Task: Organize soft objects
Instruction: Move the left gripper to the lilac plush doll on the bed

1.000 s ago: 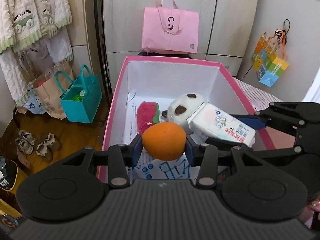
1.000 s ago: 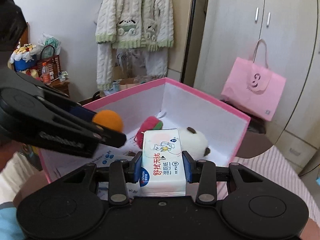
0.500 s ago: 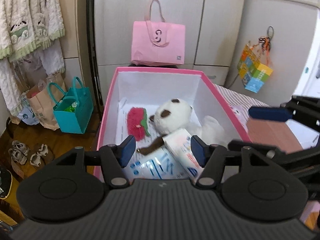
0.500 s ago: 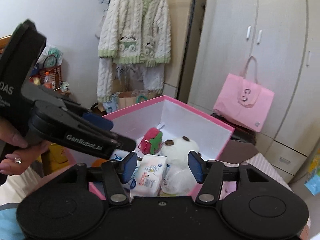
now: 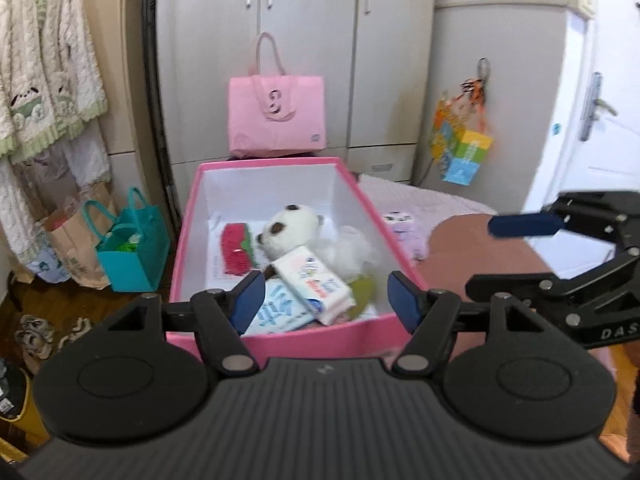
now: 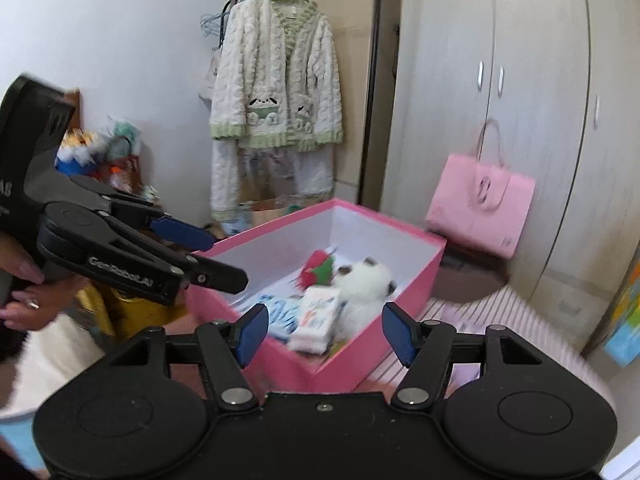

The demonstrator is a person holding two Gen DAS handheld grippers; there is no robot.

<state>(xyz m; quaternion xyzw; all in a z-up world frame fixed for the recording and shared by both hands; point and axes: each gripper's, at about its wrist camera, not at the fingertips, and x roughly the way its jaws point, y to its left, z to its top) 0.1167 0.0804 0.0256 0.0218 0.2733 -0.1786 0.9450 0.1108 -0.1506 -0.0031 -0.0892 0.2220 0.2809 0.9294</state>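
Two grippers, both empty: the left gripper has its blue pads spread wide near the box's near wall, and the right gripper is just as wide, touching nothing. Inside the pink box lie a white tissue pack on a blue pack, a plush panda behind, and a red-and-green toy at left.

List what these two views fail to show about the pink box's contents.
- Tissue pack print: motion-blurred in the right wrist view, too small in the left.
- Plush panda body: partly covered by the pack.
- Pink box front floor: hidden by its near wall and the left gripper jaws.
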